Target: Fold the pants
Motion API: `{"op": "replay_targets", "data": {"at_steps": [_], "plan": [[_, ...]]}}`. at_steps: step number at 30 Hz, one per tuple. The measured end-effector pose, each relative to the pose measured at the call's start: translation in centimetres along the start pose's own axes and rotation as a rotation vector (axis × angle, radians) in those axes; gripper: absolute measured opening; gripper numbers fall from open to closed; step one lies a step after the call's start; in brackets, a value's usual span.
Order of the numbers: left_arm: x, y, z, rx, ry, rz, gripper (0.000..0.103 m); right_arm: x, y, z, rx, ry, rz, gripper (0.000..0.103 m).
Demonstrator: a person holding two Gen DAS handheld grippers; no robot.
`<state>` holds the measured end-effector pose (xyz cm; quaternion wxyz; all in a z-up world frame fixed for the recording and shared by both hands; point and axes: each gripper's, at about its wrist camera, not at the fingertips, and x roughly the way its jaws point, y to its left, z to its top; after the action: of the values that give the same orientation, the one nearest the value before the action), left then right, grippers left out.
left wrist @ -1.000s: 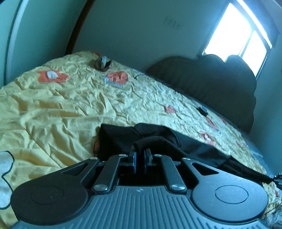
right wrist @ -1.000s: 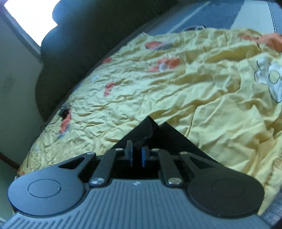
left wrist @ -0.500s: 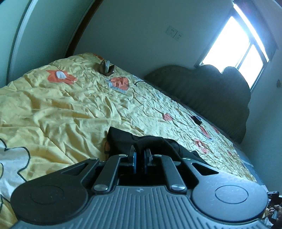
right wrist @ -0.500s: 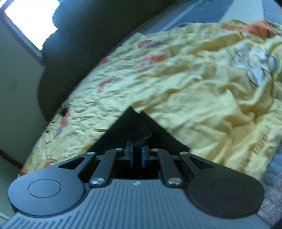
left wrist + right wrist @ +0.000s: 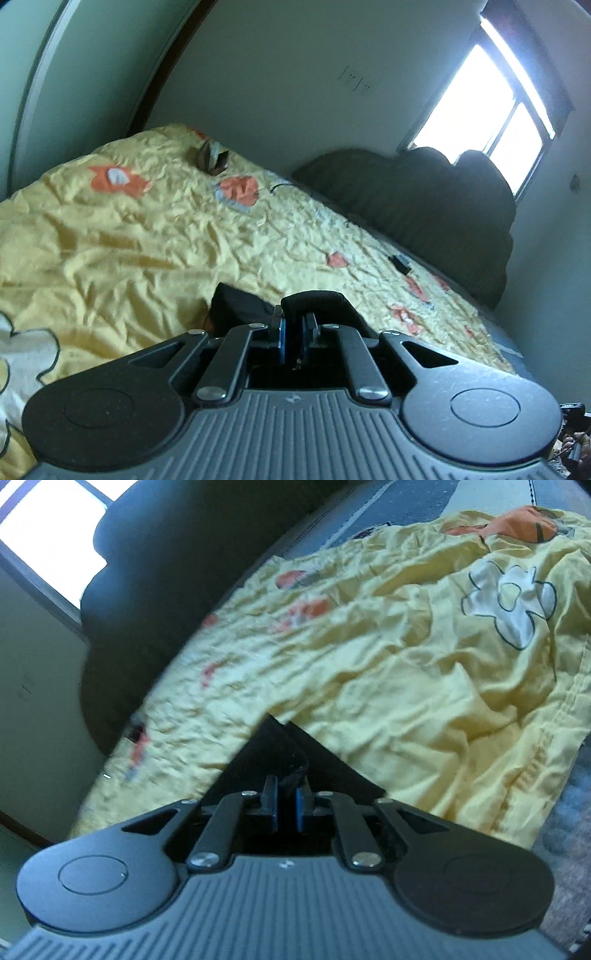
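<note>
Left wrist view, nearest first: the left gripper (image 5: 294, 326) has its two fingers pinched together on a fold of the black pants (image 5: 317, 301), which arches over the fingertips and bunches down to the left onto the bed. Past the cloth spreads the creased yellow bedspread (image 5: 147, 236) with orange and white flower prints. Farther out, a small dark device (image 5: 400, 263) with a thin cable lies on the cover near the headboard side, and a brown crumpled object (image 5: 211, 159) sits at the far edge. Behind them stand the dark padded headboard (image 5: 424, 195), the pale wall, and a bright window (image 5: 491, 122).

Right wrist view: the right gripper (image 5: 286, 805) is likewise clamped on the pants (image 5: 280, 753), whose black fabric rises from the fingers in a taut triangular peak above the bedspread (image 5: 406, 686). A white flower print (image 5: 509, 602) shows on the cover to the right, and the headboard (image 5: 155, 576) and window (image 5: 48, 535) lie beyond.
</note>
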<state>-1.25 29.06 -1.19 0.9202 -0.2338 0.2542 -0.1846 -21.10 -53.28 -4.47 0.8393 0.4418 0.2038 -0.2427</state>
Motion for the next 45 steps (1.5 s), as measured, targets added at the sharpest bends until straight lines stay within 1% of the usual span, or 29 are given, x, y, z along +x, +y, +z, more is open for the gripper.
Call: {"op": "replay_targets", "data": {"at_steps": [3, 7, 9, 11, 15, 16, 18, 20, 22, 23, 24, 25, 26, 27, 28, 29, 31, 32, 33, 34, 35, 38, 39, 40, 41, 42, 43, 45], "plan": [[-0.3, 0.2, -0.1, 0.008, 0.000, -0.004, 0.008, -0.6, 0.2, 0.3, -0.023, -0.017, -0.027, 0.010], [0.1, 1.5, -1.1, 0.008, 0.068, 0.023, 0.008, 0.5, -1.4, -0.5, -0.026, 0.025, -0.107, 0.010], [0.5, 1.7, -1.7, 0.040, 0.106, 0.056, 0.008, 1.3, -2.4, -1.0, -0.006, 0.054, -0.135, 0.010], [0.6, 1.8, -2.4, 0.080, 0.134, 0.086, 0.009, 1.7, -2.8, -1.2, -0.012, 0.063, -0.148, 0.010], [0.1, 1.5, -3.0, 0.149, 0.164, 0.112, 0.009, 1.6, -2.1, -1.4, -0.053, 0.067, -0.182, 0.009], [0.0, 1.2, -3.2, 0.188, 0.180, 0.132, 0.010, 1.6, -2.0, -1.5, -0.064, 0.069, -0.188, 0.009], [0.0, 0.8, -3.7, 0.271, 0.219, 0.225, 0.010, 1.8, -2.0, -1.5, -0.085, 0.093, -0.207, 0.010], [-0.4, 1.0, -4.3, 0.316, 0.259, 0.299, 0.010, 2.2, -1.8, -1.6, -0.119, 0.108, -0.220, 0.011], [-1.3, 1.5, -4.5, 0.324, 0.263, 0.350, 0.010, 1.9, -1.4, -1.7, -0.149, 0.111, -0.236, 0.019], [-2.0, 1.6, -4.4, 0.316, 0.248, 0.360, 0.010, 1.5, -1.2, -1.7, -0.148, 0.104, -0.247, 0.031], [-2.7, 1.6, -4.1, 0.306, 0.224, 0.361, 0.010, 0.9, -0.9, -1.7, -0.158, 0.084, -0.268, 0.047], [-3.5, 1.5, -3.8, 0.291, 0.189, 0.357, 0.010, 0.1, -0.3, -1.9, -0.193, 0.036, -0.317, 0.053], [-4.0, 1.2, -3.4, 0.274, 0.155, 0.343, 0.010, -0.8, 0.7, -2.2, -0.254, -0.024, -0.370, 0.056], [-4.3, 0.6, -2.9, 0.267, 0.128, 0.319, 0.010, -1.6, 2.0, -2.7, -0.324, -0.077, -0.403, 0.056], [-4.3, -0.1, -2.5, 0.270, 0.107, 0.298, 0.010, -2.2, 3.3, -3.4, -0.389, -0.118, -0.401, 0.056], [-3.9, -1.0, -2.1, 0.280, 0.086, 0.279, 0.010, -2.5, 4.9, -4.2, -0.457, -0.136, -0.371, 0.056], [-2.1, -2.7, -1.6, 0.293, 0.068, 0.250, 0.010, -2.1, 8.5, -6.5, -0.600, -0.112, -0.275, 0.056], [-0.7, -3.5, -1.5, 0.296, 0.077, 0.234, 0.010, -1.4, 10.7, -8.3, -0.682, -0.093, -0.224, 0.056], [0.6, -4.1, -1.6, 0.305, 0.095, 0.221, 0.010, -0.6, 12.5, -10.0, -0.752, -0.067, -0.178, 0.058], [1.9, -4.7, -2.0, 0.325, 0.117, 0.217, 0.010, 0.1, 14.1, -11.6, -0.813, -0.043, -0.136, 0.058], [3.3, -5.2, -2.3, 0.346, 0.144, 0.227, 0.010, 0.8, 15.8, -13.7, -0.876, -0.028, -0.090, 0.058], [6.0, -6.0, -4.4, 0.421, 0.233, 0.260, 0.010, 2.4, 19.4, -18.9, -1.039, 0.022, -0.006, 0.059], [6.2, -5.9, -5.0, 0.436, 0.258, 0.280, 0.009, 2.6, 20.1, -20.1, -1.076, 0.021, 0.009, 0.060], [6.0, -5.7, -5.6, 0.449, 0.269, 0.278, 0.009, 2.5, 20.5, -21.2, -1.108, 0.013, 0.013, 0.060], [5.2, -5.6, -6.1, 0.460, 0.271, 0.260, 0.009, 2.5, 20.7, -21.9, -1.133, 0.016, 0.013, 0.062], [4.5, -5.4, -6.5, 0.458, 0.276, 0.251, 0.009, 2.6, 20.5, -22.4, -1.143, 0.036, 0.020, 0.066], [4.1, -5.1, -6.9, 0.444, 0.284, 0.244, 0.009, 2.9, 20.2, -22.7, -1.145, 0.070, 0.019, 0.067], [3.3, -4.9, -7.6, 0.451, 0.288, 0.228, 0.009, 3.6, 19.2, -23.7, -1.170, 0.168, -0.031, 0.067]]}}
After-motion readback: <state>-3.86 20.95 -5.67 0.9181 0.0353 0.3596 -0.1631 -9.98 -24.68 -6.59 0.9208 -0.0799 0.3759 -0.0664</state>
